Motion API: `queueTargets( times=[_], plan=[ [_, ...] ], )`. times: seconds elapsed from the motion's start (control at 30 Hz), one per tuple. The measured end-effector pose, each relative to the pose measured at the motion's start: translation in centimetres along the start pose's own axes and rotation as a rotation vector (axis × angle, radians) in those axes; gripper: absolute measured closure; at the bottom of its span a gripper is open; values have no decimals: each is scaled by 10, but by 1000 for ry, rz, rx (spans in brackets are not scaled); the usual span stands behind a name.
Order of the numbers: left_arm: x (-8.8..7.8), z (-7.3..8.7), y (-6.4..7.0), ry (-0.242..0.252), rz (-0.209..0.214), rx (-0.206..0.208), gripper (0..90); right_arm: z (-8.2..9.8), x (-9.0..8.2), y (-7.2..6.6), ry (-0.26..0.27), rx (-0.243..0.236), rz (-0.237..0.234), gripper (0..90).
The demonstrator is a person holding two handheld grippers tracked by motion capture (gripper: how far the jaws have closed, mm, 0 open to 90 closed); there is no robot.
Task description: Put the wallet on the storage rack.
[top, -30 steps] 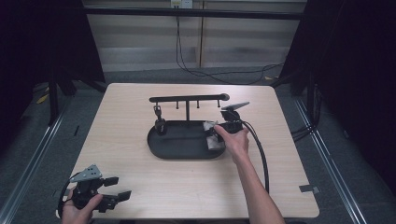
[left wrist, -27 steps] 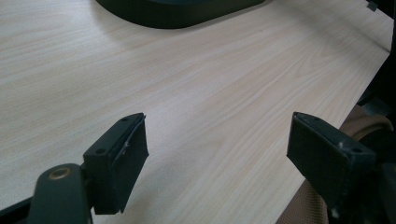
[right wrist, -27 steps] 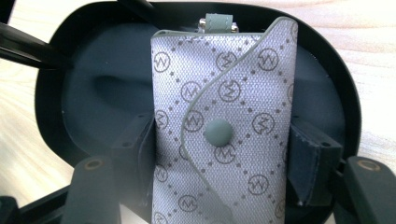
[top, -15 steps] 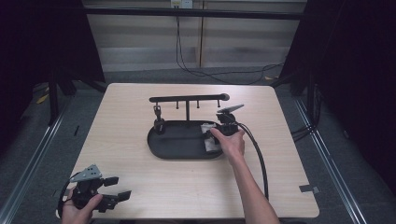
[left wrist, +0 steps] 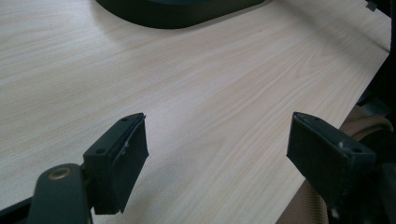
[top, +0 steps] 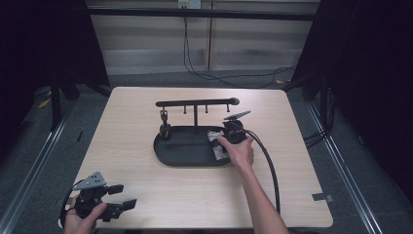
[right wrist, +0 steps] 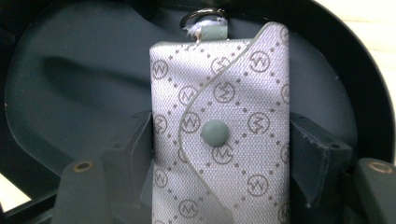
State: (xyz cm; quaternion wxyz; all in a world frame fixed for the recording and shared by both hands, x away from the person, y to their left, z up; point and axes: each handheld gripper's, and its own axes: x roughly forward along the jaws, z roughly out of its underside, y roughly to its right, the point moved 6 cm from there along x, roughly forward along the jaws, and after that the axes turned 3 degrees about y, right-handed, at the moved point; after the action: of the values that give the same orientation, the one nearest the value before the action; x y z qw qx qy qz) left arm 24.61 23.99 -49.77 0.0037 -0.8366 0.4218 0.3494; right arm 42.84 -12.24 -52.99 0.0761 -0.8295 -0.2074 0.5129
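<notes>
A: So, where does the grey monogram-patterned fabric pouch with a round snap button lie?

B: Flat in the black oval tray on the light wooden tabletop, at the tray's right end; it sits right between the two black jaws of the right hand-held gripper, its metal ring pointing away from them.

A: Is it clamped?

B: The jaws have just been opening; the pads flank the pouch's sides closely, and whether they touch it I cannot tell; I read them as released.

A: And the left hand-held gripper?

B: Wide apart, holding nothing, low over the tabletop's near left corner, well apart from the tray.

A: Anything hard to see?

B: The pouch's lower end is cut off by the frame; from above, the person's right hand covers much of it.
</notes>
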Motion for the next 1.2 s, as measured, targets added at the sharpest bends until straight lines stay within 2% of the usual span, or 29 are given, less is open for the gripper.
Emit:
queueTargets(
  times=[0.17, 0.37, 0.43, 0.47, 0.5, 0.7, 0.77, 0.9, 0.93, 1.0, 1.13, 1.2],
  plan=[
    [0, 0, 0, 3, -1, -5, 201, -2, -2, -2, 20, 8, -3, 275],
    [0, -1, 0, 4, -1, 0, 201, -5, -13, -3, 78, -25, -22, 204],
    [0, -1, 0, 5, 1, -3, 201, -6, -18, -3, 118, -36, -36, 191],
    [0, -1, 0, 5, 1, -3, 201, -6, -18, -3, 118, -36, -36, 191],
    [0, -1, -1, 7, 0, -4, 202, -6, -23, 0, 156, -43, -44, 168],
    [0, -1, -1, 10, -2, -9, 202, -5, -38, 2, 202, -75, -54, 145],
    [0, -1, -1, 20, -4, -18, 201, -4, -51, 3, 238, -92, -61, 144],
    [0, -2, -1, 28, -8, -19, 202, -1, -61, 7, 262, -98, -74, 142],
    [1, -2, -1, 32, -13, -20, 202, 3, -65, 11, 258, -97, -54, 142],
    [1, -3, -1, 38, -17, -29, 201, 5, -69, 14, 260, -100, -48, 142],
    [0, -3, -2, 46, -19, -46, 202, 11, -79, 16, 287, -99, -61, 148],
    [0, -3, -2, 49, -20, -46, 202, 15, -82, 17, 293, -106, -50, 152]
  ],
)
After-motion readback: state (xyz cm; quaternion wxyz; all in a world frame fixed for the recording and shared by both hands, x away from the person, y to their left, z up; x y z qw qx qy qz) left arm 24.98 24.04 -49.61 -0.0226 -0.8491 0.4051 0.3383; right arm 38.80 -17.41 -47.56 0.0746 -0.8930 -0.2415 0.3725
